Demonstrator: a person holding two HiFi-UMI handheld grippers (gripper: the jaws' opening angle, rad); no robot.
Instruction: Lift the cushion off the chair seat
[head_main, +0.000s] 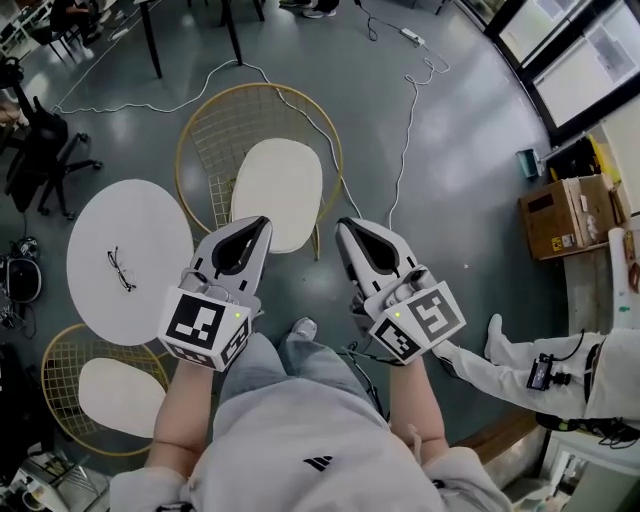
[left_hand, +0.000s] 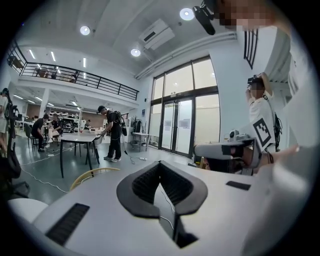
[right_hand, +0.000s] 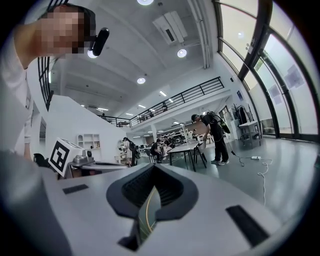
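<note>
The head camera is looking steeply down from high up, taking in the left tool (head_main: 262, 222), the right tool (head_main: 345, 225) and the wire chair (head_main: 205, 130) on the floor (head_main: 450, 200). Each tool camera is riding close behind its own jaws, looking about level across the room. Both are catching the same dark table (left_hand: 80, 139) and the other tool beside them.

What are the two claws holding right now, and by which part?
Nothing. The left claw and the right claw are both shut and empty; the cushion lies untouched on the chair.
</note>
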